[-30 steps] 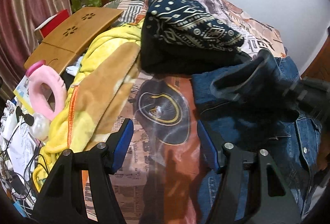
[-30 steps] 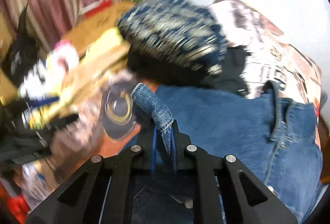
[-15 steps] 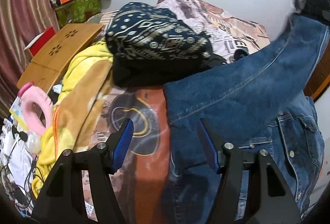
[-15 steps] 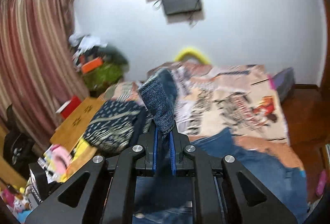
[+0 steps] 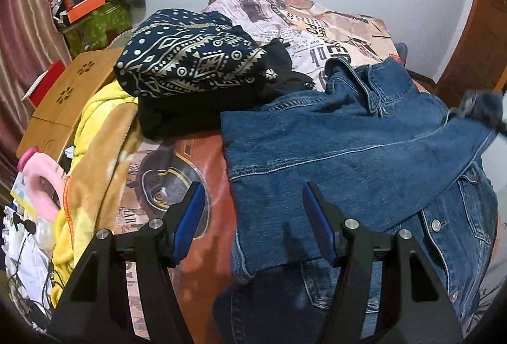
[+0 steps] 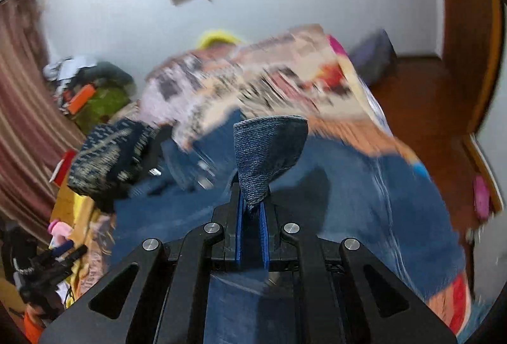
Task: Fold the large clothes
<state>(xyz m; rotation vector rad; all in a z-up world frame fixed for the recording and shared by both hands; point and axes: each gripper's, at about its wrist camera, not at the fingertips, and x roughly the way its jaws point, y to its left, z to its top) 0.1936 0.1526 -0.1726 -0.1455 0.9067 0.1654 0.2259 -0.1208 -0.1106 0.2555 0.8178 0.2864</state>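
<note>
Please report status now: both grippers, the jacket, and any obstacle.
Left hand-held gripper open, above jacket. Right hand-held gripper shut on denim fold, lifted. Patterned pile beside jacket's left edge.

Bare bedspread point(image 5: 202, 160) left of the denim jacket point(image 5: 332, 147) is passable; the patterned clothes pile point(image 5: 190, 65) blocks beyond.

The blue denim jacket point(image 5: 348, 154) lay spread on the bed, collar toward the far wall, button front on the right side. One sleeve was folded across the body. Its cuff point(image 6: 269, 150) stuck up, pinched in the right tool point(image 6: 252, 236).
</note>
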